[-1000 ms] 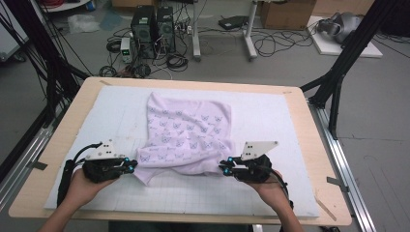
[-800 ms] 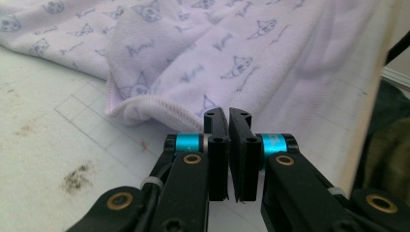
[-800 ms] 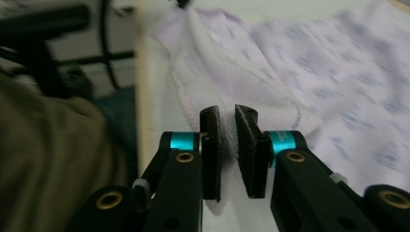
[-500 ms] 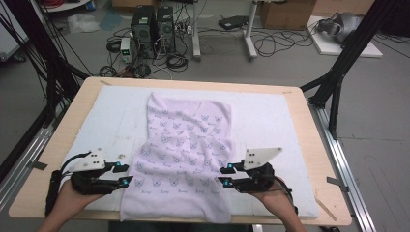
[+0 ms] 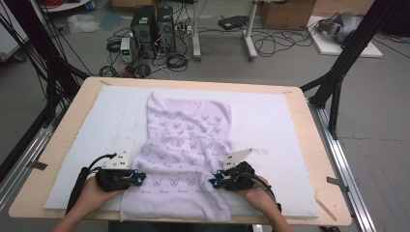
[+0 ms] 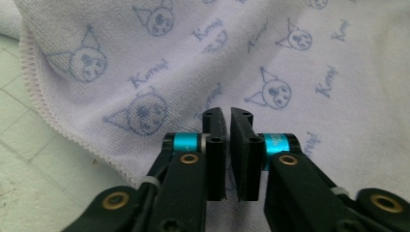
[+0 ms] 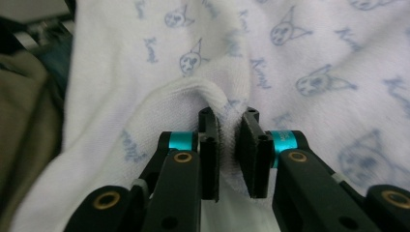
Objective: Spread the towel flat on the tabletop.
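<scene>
The towel point(image 6: 309, 58) has one word on it, over and over. It is in blue curly letters beside little cat-eared faces. It looks like "Kuromi", but the letters are soft and hard to be sure of. The same blue word is on the towel point(image 7: 309, 58) in the right gripper view.

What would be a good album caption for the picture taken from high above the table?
Two hand-held grippers, left gripper and right gripper, pinch a lilac printed towel on a white mat.

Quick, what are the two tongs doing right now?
Left tongs: shut on the towel.
Right tongs: shut on a fold of the towel.
</scene>
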The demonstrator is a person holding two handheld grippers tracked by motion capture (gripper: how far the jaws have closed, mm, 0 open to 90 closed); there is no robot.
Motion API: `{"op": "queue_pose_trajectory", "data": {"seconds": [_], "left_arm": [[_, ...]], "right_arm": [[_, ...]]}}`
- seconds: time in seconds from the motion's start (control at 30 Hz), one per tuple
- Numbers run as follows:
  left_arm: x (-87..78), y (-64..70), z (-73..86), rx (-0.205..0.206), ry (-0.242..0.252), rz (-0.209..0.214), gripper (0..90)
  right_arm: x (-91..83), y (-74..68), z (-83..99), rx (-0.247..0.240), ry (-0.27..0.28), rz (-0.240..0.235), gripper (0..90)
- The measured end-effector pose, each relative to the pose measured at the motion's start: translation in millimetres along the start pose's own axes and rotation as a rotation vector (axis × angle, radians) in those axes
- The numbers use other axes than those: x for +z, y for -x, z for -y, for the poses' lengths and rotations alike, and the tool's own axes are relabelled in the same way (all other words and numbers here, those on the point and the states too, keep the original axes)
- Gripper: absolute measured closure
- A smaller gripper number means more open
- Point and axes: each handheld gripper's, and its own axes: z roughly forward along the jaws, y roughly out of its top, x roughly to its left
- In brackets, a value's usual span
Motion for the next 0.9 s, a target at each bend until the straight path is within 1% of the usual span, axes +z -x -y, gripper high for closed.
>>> {"op": "queue_pose_trajectory", "data": {"seconds": [0.07,0.1,0.13,0.17,0.23,0.27,0.33,0.47,0.57,0.6,0.67,0.7,0.73,0.77,0.8,0.83,0.87,0.9], "left_arm": [[-1.6,0.9,-1.0,0.008,-0.003,-0.005,87.4],[-2.2,1.0,-1.1,0.008,-0.003,-0.007,87.5],[-2.7,1.2,-0.9,0.007,-0.003,-0.009,87.6],[-2.8,1.2,-0.6,0.007,0.001,-0.009,87.6],[-3.9,1.6,0.6,0.005,0.003,-0.011,87.7],[-5.3,1.9,1.1,0.005,0.003,-0.015,87.8],[-8.0,2.4,2.4,0.002,0.009,-0.012,87.9],[-17.1,1.4,3.6,-0.005,0.027,-0.024,87.9],[-20.2,-2.1,4.6,-0.017,0.031,-0.031,87.9],[-20.6,-3.2,4.8,-0.013,0.029,-0.036,87.8],[-19.6,-4.7,5.5,-0.019,0.032,-0.033,87.6],[-18.4,-5.1,5.6,-0.026,0.030,-0.034,87.0],[-17.3,-5.4,5.3,-0.033,0.025,-0.039,83.1],[-15.9,-5.0,4.8,-0.047,0.032,-0.041,74.2],[-15.0,-5.0,4.0,-0.044,0.035,-0.036,68.7],[-14.3,-4.8,3.1,-0.038,0.033,-0.035,66.4],[-13.7,-4.8,2.1,-0.037,0.029,-0.038,63.3],[-12.7,-4.9,1.5,-0.035,0.031,-0.038,62.6]], "right_arm": [[-10.2,-1.3,0.0,-0.001,0.014,-0.013,80.8],[-15.1,-2.8,-1.6,-0.005,0.019,-0.012,80.6],[-19.5,-5.1,-3.9,-0.013,0.018,-0.011,80.3],[-23.4,-7.3,-6.8,-0.035,0.016,0.000,79.7],[-29.0,-8.5,-12.7,-0.054,0.015,0.008,80.0],[-30.3,-8.4,-14.7,-0.062,0.016,0.009,80.4],[-31.8,-7.6,-17.7,-0.071,0.003,-0.006,82.7],[-29.5,-2.8,-26.5,-0.063,0.012,-0.017,83.2],[-16.8,4.2,-40.0,-0.064,-0.008,-0.010,83.9],[-9.9,7.3,-44.6,-0.062,-0.021,-0.013,84.2],[6.7,13.8,-52.7,-0.053,-0.046,-0.016,85.1],[16.4,17.1,-55.6,-0.050,-0.066,-0.034,85.4],[26.7,19.6,-57.6,-0.049,-0.096,-0.042,85.5],[36.3,21.8,-58.3,-0.049,-0.130,-0.040,85.5],[44.2,23.3,-58.2,-0.039,-0.147,-0.052,85.4],[47.9,24.6,-58.1,-0.030,-0.138,-0.062,85.1],[47.3,25.6,-58.6,-0.025,-0.122,-0.056,83.9],[44.9,25.6,-58.6,-0.020,-0.107,-0.047,81.0]]}}
